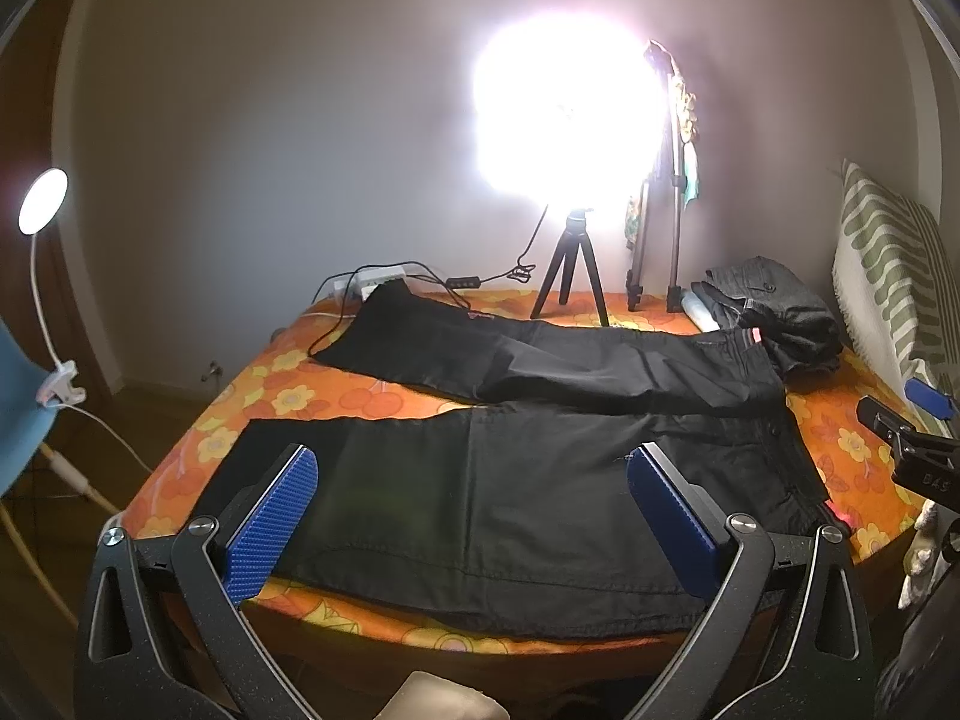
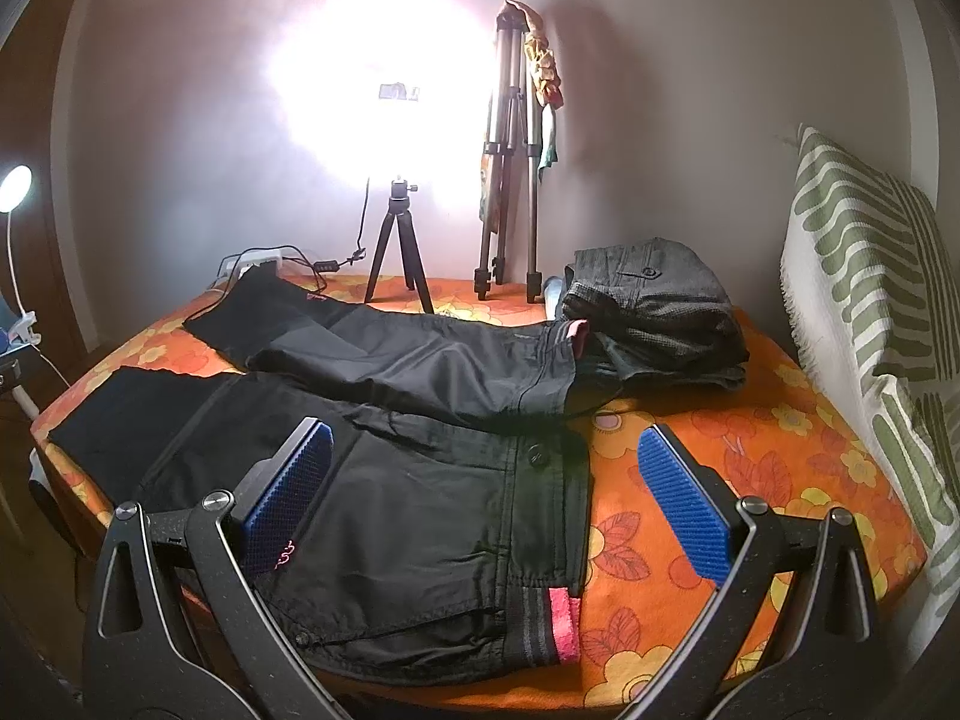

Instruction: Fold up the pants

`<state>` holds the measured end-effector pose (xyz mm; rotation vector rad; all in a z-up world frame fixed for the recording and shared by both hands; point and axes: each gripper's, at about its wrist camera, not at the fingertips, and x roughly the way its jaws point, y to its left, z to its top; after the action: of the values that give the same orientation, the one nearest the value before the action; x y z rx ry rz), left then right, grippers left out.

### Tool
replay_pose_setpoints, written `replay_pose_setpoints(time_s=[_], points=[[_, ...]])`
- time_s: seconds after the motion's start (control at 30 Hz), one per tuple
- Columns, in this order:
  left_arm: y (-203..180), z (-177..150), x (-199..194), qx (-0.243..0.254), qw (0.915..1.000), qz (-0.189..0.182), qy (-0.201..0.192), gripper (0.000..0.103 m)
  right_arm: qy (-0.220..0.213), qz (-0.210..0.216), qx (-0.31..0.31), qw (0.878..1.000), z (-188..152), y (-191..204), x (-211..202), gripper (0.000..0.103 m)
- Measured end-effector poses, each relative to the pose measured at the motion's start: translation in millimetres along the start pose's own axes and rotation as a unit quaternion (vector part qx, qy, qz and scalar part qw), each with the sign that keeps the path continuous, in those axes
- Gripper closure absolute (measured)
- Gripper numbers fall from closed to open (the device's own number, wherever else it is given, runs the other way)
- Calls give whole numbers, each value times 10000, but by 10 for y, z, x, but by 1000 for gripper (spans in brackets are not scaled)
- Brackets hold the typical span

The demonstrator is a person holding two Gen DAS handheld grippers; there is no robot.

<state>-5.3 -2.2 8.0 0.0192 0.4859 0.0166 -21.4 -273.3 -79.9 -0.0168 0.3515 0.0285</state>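
A white glare [image 1: 564,114] at the far edge of the bed [image 1: 300,396] washes out the lamp head above the small tripod [image 1: 570,276], so its shape cannot be told. In the left wrist view the right gripper [image 1: 918,450] is cut off by the right picture edge, its jaws unreadable. The dark folded garment [image 2: 654,306] in the bed's far right corner hides part of the pants [image 2: 384,480] waistband. A pale object [image 1: 444,699] at the bottom edge is cropped, unidentifiable.

On the orange flowered bedcover [image 2: 750,456] there is one pair of black pants [image 2: 390,480] spread flat, one pile of folded grey clothes [image 2: 654,306] at 1 o'clock, and two tripods at 12 o'clock: one small black tripod [image 2: 399,252] and one tall folded metal tripod [image 2: 510,150]. Two lit lamps are visible.
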Motion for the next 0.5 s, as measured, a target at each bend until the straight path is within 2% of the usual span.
replay_pose_setpoints(time_s=[0.5], points=[[6, -13, 10, -10, 10000, 3, 50, 0, 24, -1, 19, 10000, -18, 2, 10, 0]])
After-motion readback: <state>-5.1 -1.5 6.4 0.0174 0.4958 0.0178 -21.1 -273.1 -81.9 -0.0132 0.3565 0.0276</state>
